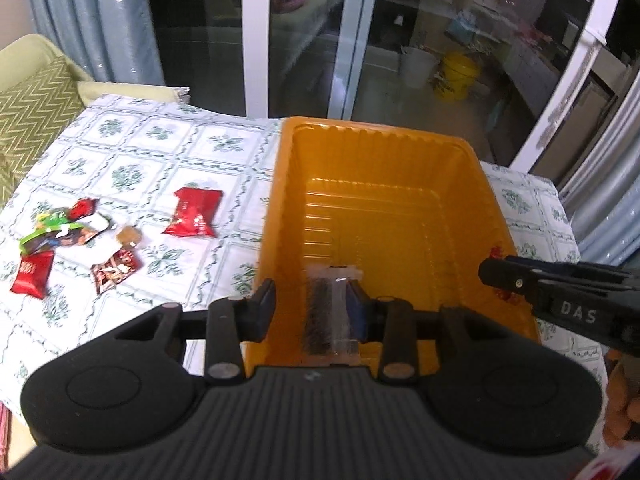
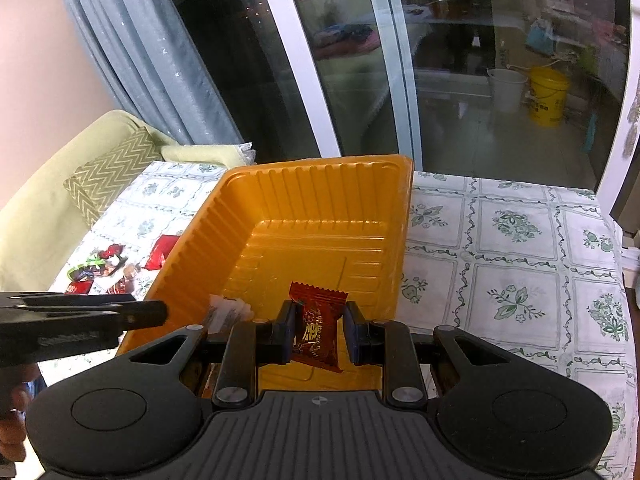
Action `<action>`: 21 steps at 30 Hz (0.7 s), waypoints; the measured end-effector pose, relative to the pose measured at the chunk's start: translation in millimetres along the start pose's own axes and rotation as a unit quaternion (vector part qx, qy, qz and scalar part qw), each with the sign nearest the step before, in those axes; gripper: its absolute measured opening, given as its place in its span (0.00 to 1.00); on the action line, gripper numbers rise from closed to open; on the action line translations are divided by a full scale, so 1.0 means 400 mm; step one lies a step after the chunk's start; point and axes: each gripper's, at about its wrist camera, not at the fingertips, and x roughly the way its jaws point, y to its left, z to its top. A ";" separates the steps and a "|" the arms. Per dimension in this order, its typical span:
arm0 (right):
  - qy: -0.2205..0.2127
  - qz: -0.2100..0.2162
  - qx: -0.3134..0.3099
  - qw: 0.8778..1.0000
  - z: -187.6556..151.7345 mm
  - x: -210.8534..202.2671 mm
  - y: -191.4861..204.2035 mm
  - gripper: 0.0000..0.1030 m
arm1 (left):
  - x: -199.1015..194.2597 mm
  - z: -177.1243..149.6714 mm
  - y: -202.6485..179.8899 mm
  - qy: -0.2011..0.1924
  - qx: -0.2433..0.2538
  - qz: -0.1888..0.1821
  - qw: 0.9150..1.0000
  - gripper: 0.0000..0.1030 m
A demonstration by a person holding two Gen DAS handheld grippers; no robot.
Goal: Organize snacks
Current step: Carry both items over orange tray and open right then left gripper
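Both grippers over the orange tray (image 2: 304,216). Left gripper (image 1: 312,304) pinching a clear-wrapped snack (image 1: 329,312), right gripper (image 2: 318,330) clamping a red packet (image 2: 316,328) lengthwise. Tray floor directly below both fingers.

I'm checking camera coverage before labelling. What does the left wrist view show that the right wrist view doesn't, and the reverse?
Left wrist only: a clear-wrapped dark snack between the left gripper's fingers, seen head-on.

Right wrist only: the print on the red packet held in the right gripper.

Both: the empty orange tray and loose snacks on the floral tablecloth.
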 end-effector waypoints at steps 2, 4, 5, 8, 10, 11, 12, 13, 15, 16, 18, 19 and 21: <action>0.000 0.001 -0.002 1.000 -0.001 0.002 0.004 0.25 | -0.011 -0.003 0.007 -0.001 -0.007 0.001 1.000 0.34; -0.008 0.003 -0.001 1.000 -0.001 0.001 0.008 0.25 | -0.021 -0.006 0.012 -0.004 -0.010 0.001 1.000 0.34; -0.012 0.004 -0.001 1.000 0.000 0.001 0.010 0.25 | -0.026 -0.008 0.015 -0.006 -0.012 0.002 1.000 0.34; -0.011 0.012 0.009 1.000 0.005 0.002 0.009 0.26 | -0.040 -0.018 0.027 -0.009 -0.019 0.005 1.000 0.34; -0.011 0.027 0.021 0.999 0.006 -0.004 0.005 0.34 | -0.052 -0.028 0.036 -0.011 -0.022 0.010 1.000 0.34; -0.013 0.026 0.021 0.999 0.006 -0.009 0.006 0.39 | -0.058 -0.031 0.042 -0.012 -0.023 0.013 1.000 0.35; -0.017 0.023 0.019 0.999 0.003 -0.017 0.008 0.49 | -0.064 -0.038 0.046 -0.013 -0.023 0.017 1.000 0.36; -0.020 0.022 0.018 0.999 -0.001 -0.025 0.009 0.54 | -0.070 -0.041 0.048 -0.014 -0.025 0.019 0.999 0.37; -0.023 0.026 0.018 0.999 -0.012 -0.043 0.010 0.57 | -0.084 -0.055 0.059 -0.014 -0.029 0.024 0.999 0.38; -0.021 0.028 0.017 0.999 -0.018 -0.051 0.011 0.57 | -0.090 -0.062 0.064 -0.013 -0.031 0.026 0.999 0.38; -0.019 0.028 0.020 0.999 -0.031 -0.065 0.013 0.58 | -0.102 -0.075 0.075 -0.011 -0.036 0.032 0.999 0.38; -0.019 0.029 0.022 0.999 -0.038 -0.072 0.014 0.58 | -0.109 -0.082 0.080 -0.011 -0.038 0.035 0.999 0.39; -0.018 0.033 0.025 0.999 -0.050 -0.086 0.018 0.58 | -0.121 -0.096 0.093 -0.009 -0.043 0.040 0.998 0.39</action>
